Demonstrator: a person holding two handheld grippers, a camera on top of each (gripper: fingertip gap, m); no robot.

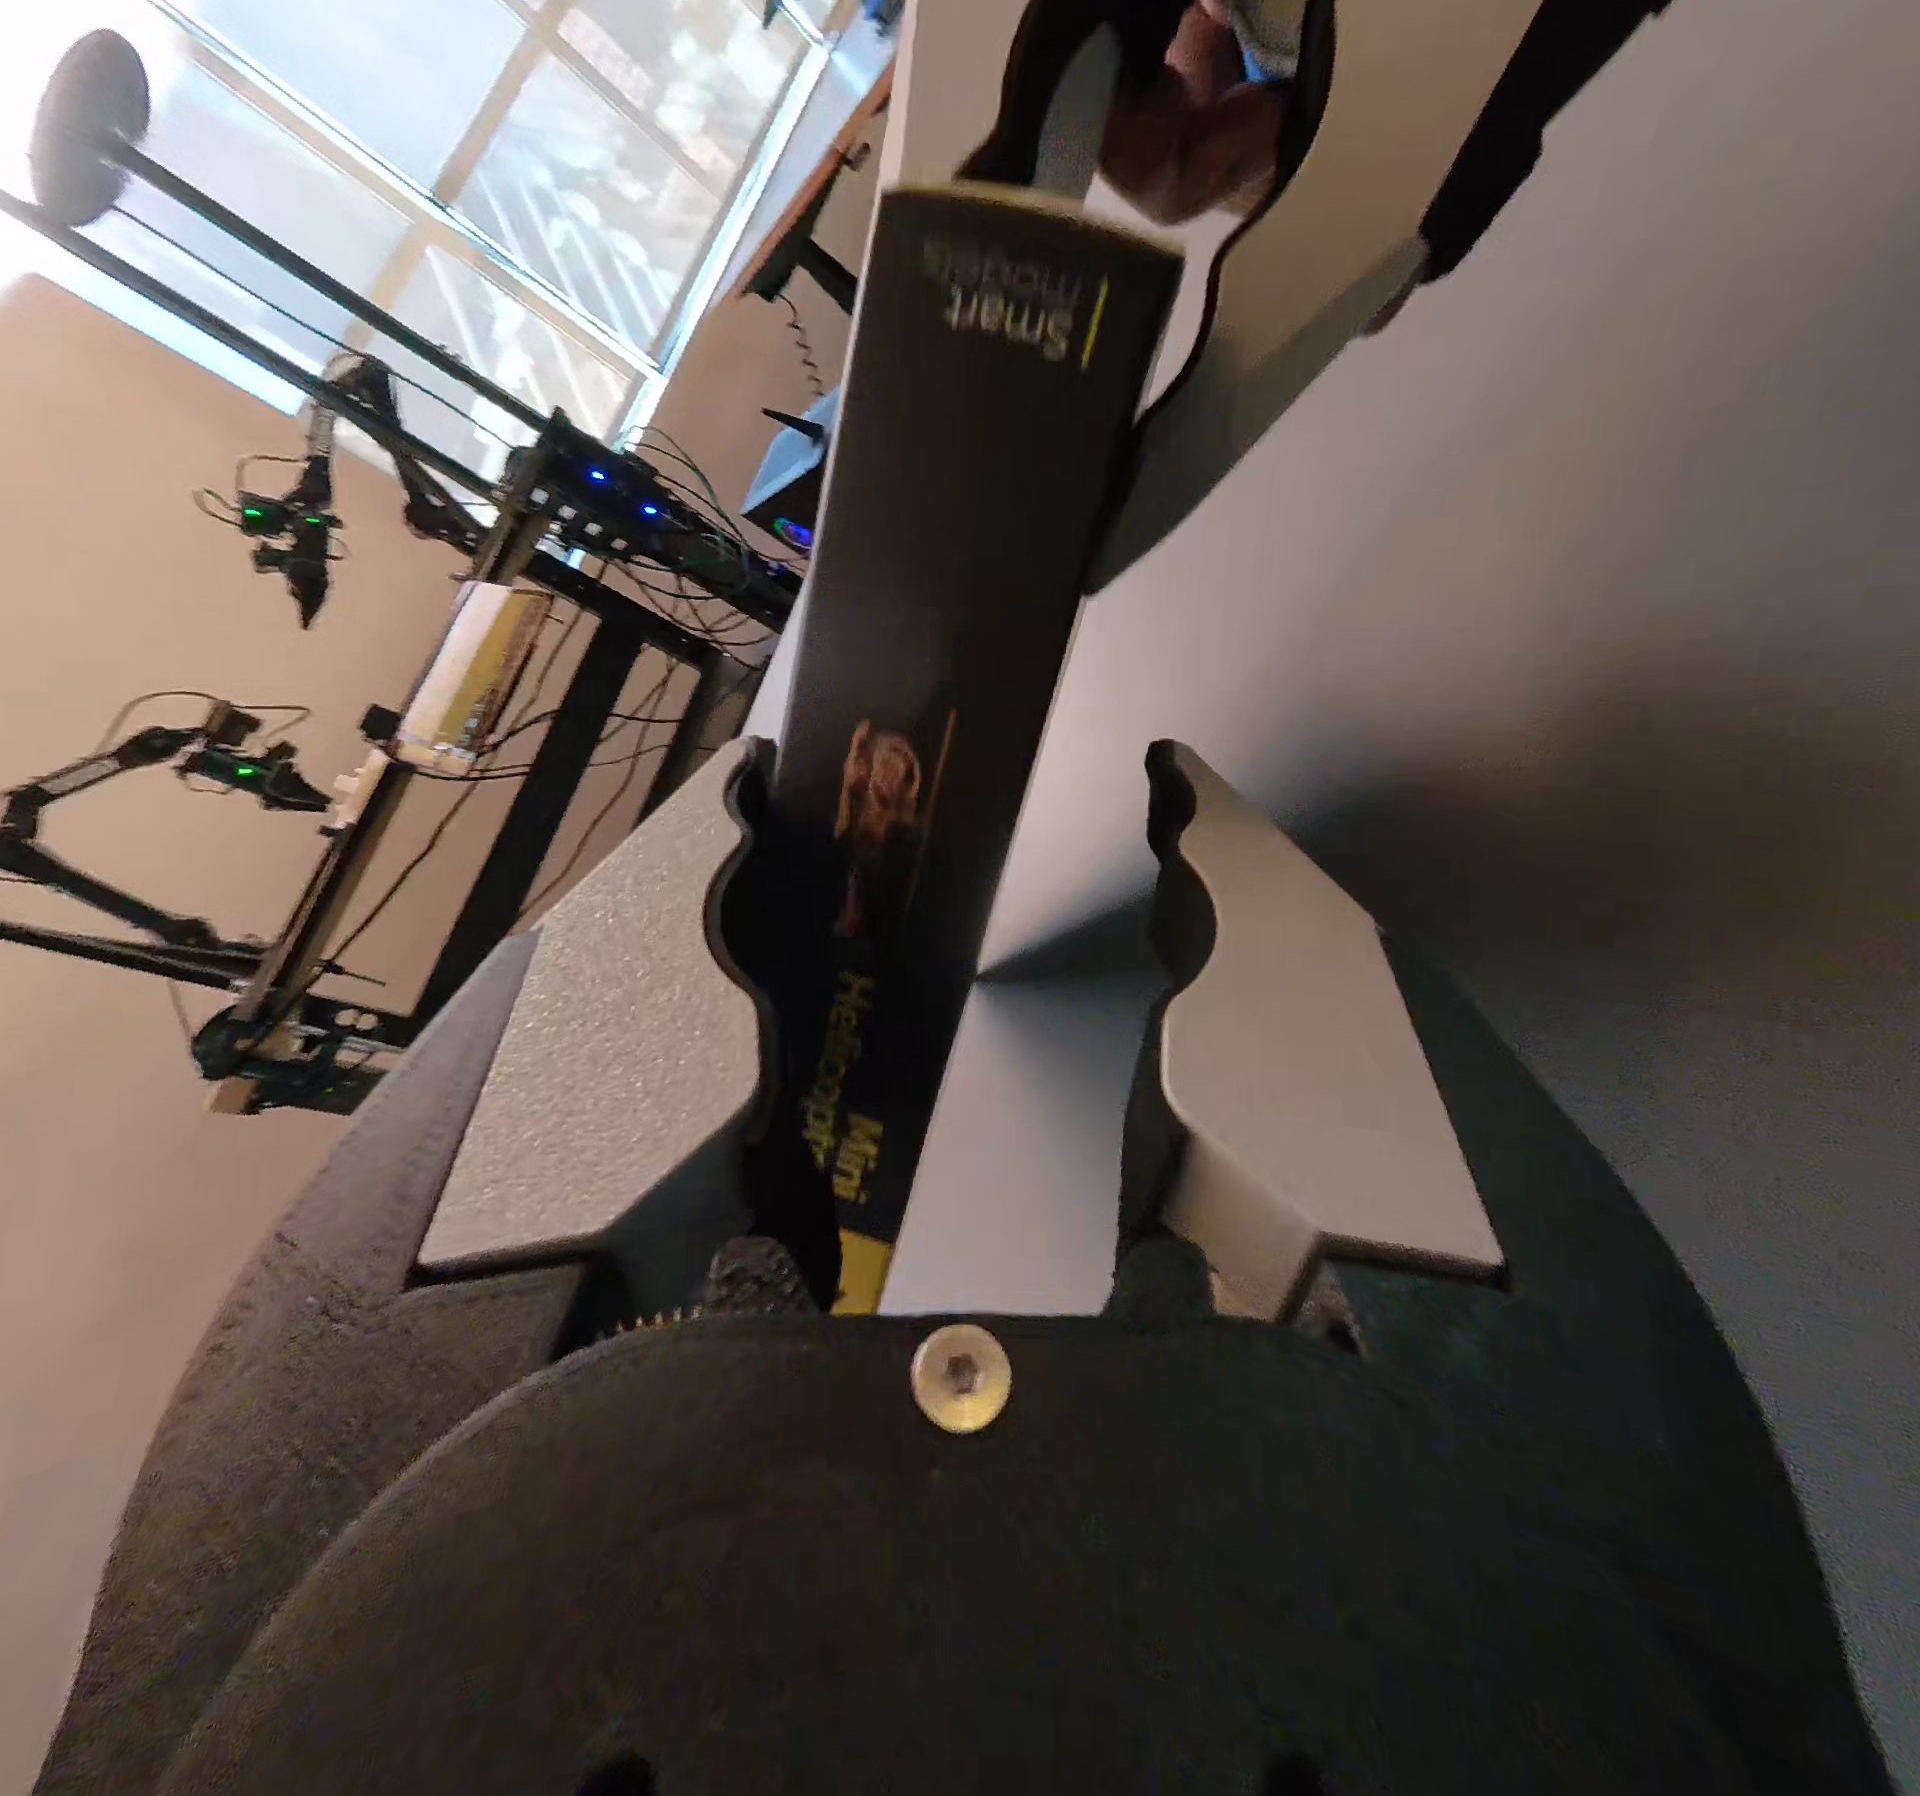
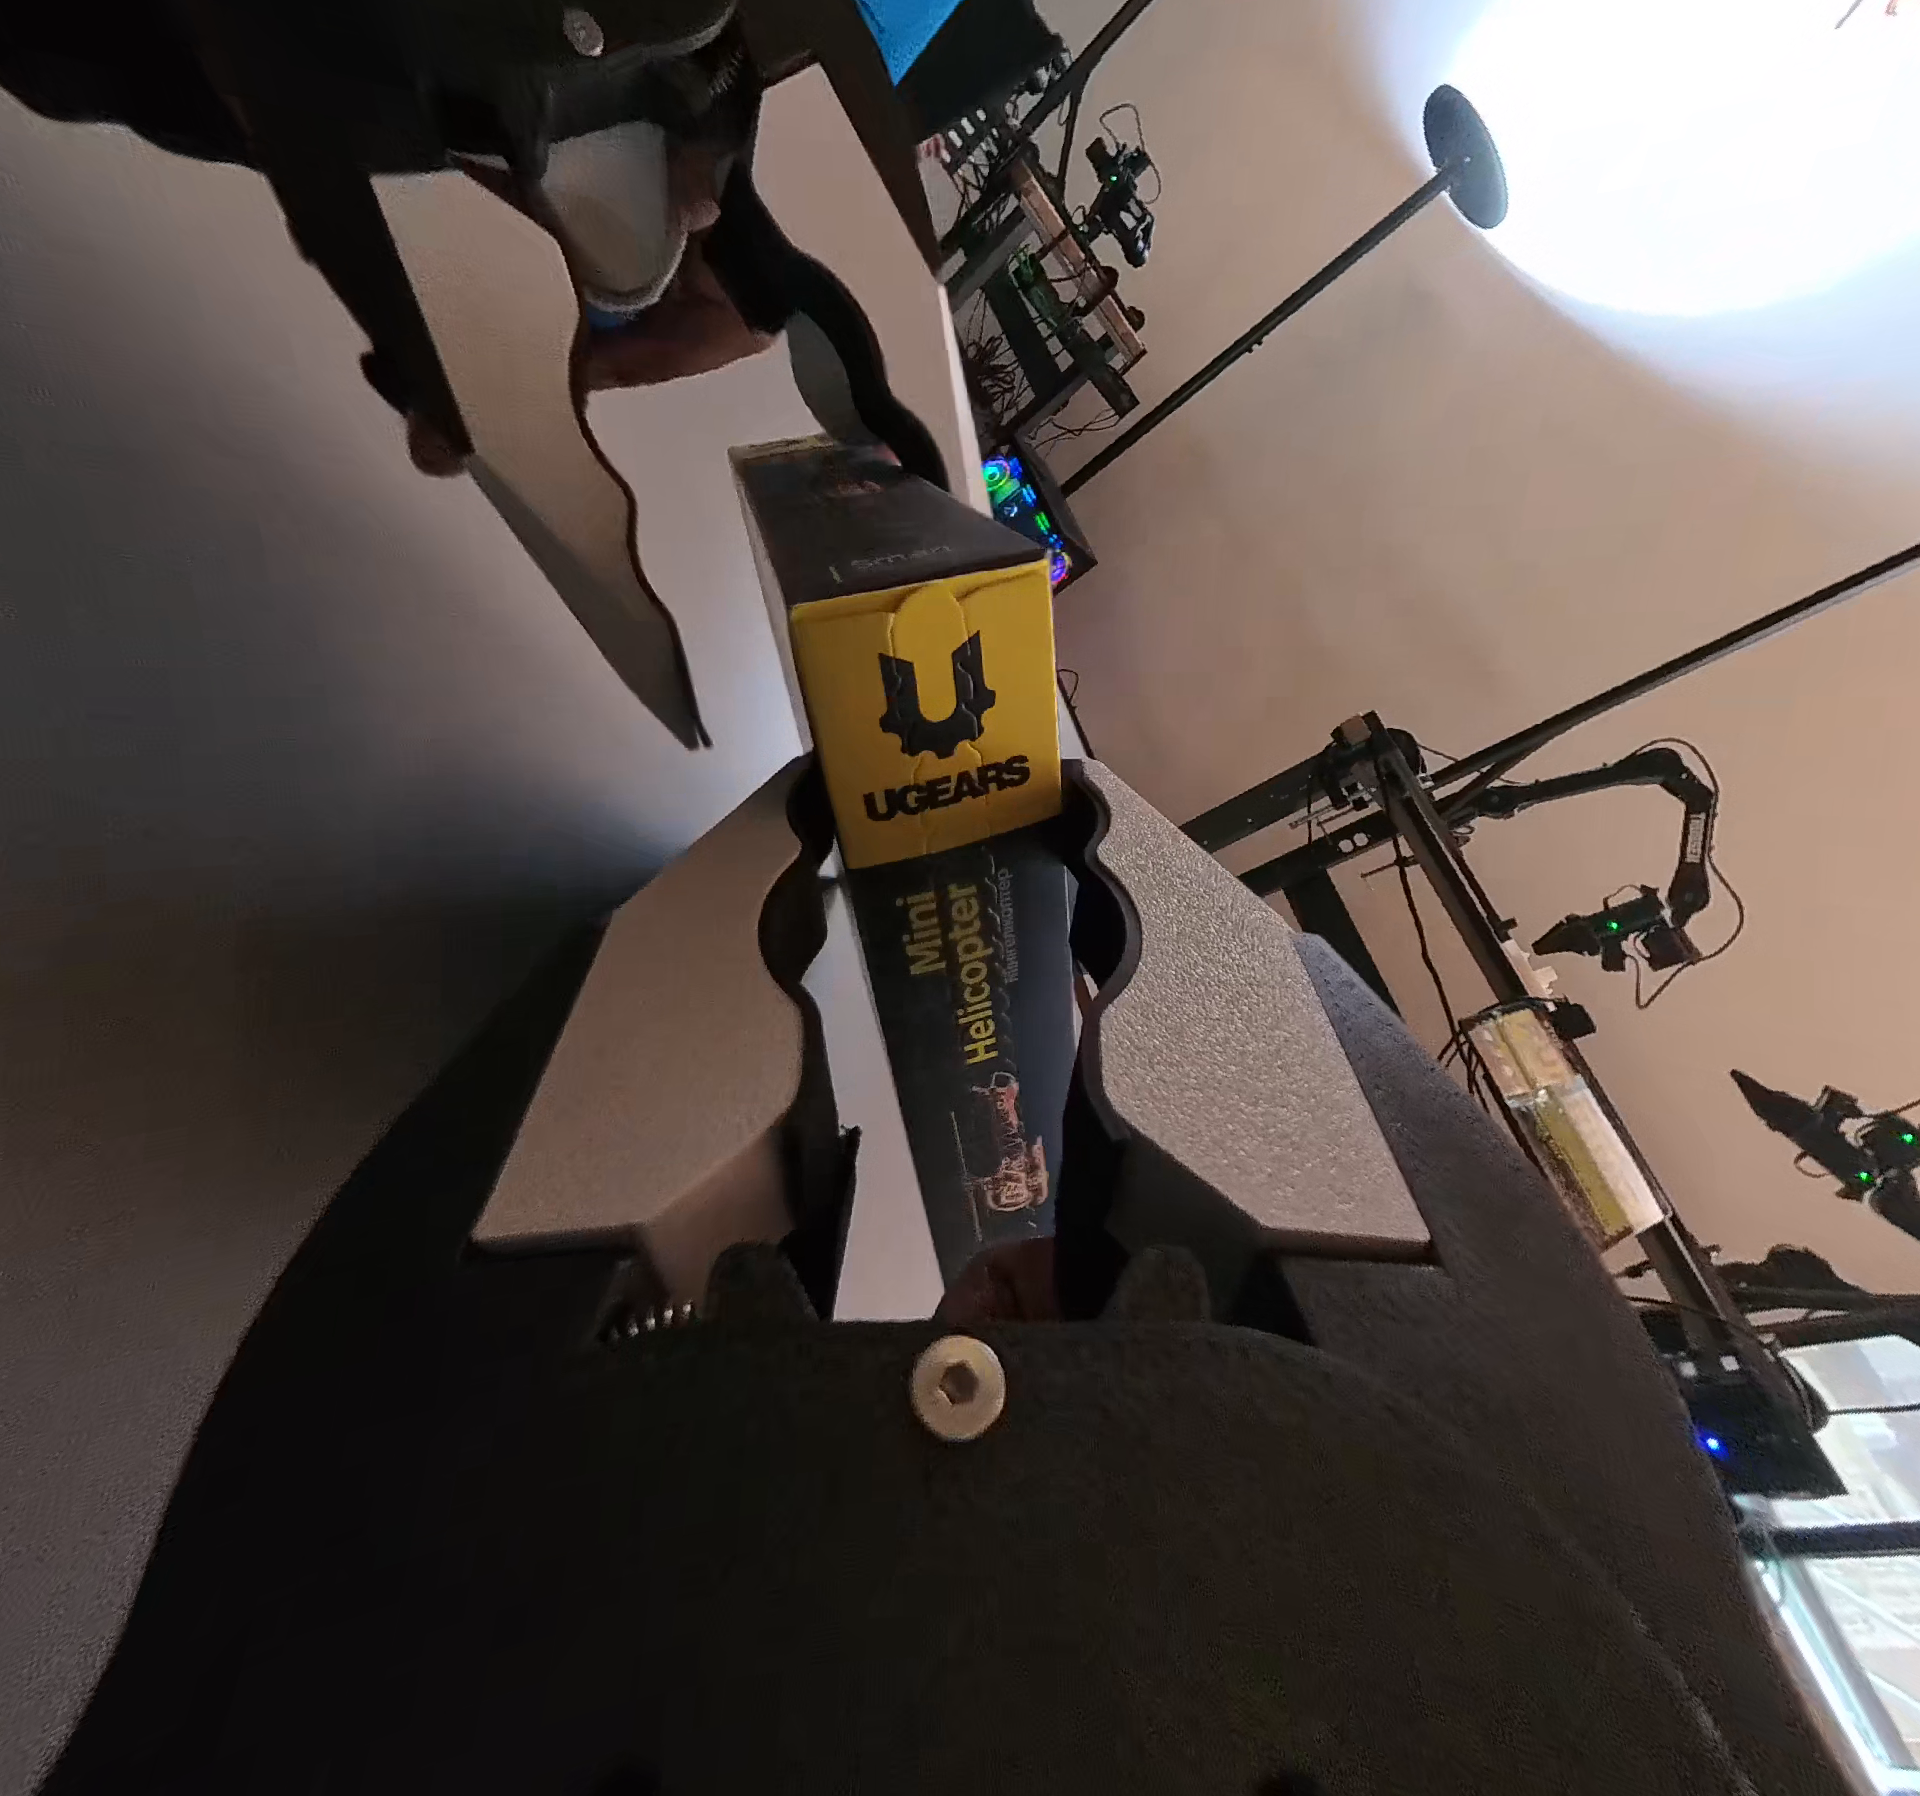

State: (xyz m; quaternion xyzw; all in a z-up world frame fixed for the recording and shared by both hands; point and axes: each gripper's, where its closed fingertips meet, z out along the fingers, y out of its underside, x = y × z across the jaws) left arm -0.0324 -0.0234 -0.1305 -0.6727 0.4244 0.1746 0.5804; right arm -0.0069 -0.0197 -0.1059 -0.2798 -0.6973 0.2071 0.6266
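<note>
**Two grippers at opposite ends of a long box**

White table lay under a long black box w/ yellow end flap. Right gripper looked closed on the flap end. Left gripper: jaws wide, only one finger touching the box. Risk: one-sided grip could let the box twist or slip.

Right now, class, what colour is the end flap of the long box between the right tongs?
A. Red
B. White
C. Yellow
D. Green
C. In the right wrist view the long dark box shows a yellow end flap with a black emblem, sitting between the fingers of the right tongs.
</note>
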